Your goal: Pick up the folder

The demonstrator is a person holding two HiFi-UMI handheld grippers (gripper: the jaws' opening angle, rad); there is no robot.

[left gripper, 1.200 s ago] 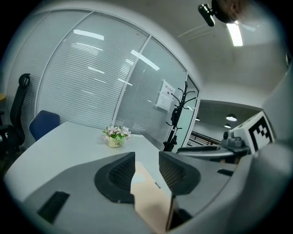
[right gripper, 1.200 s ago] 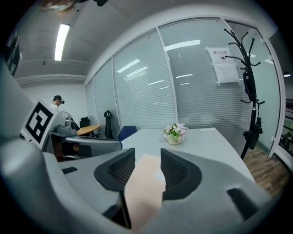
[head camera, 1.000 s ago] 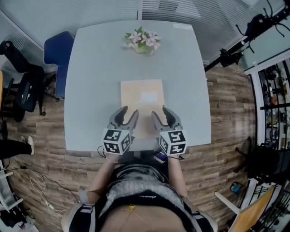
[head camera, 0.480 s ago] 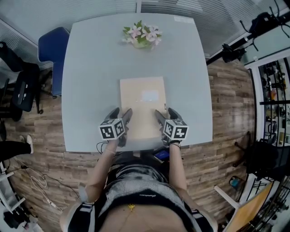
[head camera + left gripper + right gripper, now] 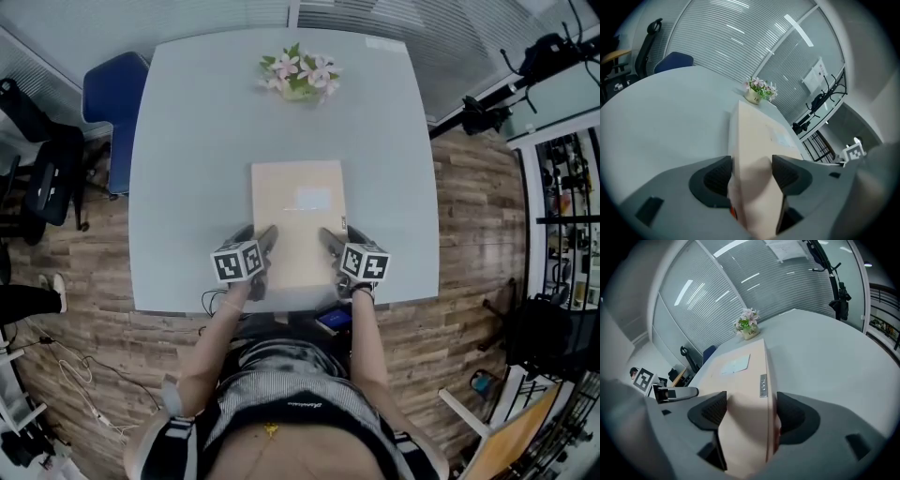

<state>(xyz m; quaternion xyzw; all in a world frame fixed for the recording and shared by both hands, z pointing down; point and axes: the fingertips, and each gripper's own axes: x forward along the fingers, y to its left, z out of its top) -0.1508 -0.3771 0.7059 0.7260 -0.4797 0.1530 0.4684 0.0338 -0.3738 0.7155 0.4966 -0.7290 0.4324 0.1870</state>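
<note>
Currently the beige folder [image 5: 298,223] is lying on the grey table [image 5: 187,141] near its front edge, well short of the flower pot [image 5: 300,75]; the left gripper [image 5: 257,234] and right gripper [image 5: 339,234] are straddling its two long sides, jaws just having been opening, now wide apart, folder between them unclamped; only the right gripper view is showing a small grey strip [image 5: 763,385] on its side; only the head view is showing both marker cubes.

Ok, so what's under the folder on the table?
The folder appears to lie flat on the pale grey table, and bare tabletop shows on every side of it. The patch of table beneath it is covered, so whether anything is tucked underneath cannot be told.
</note>
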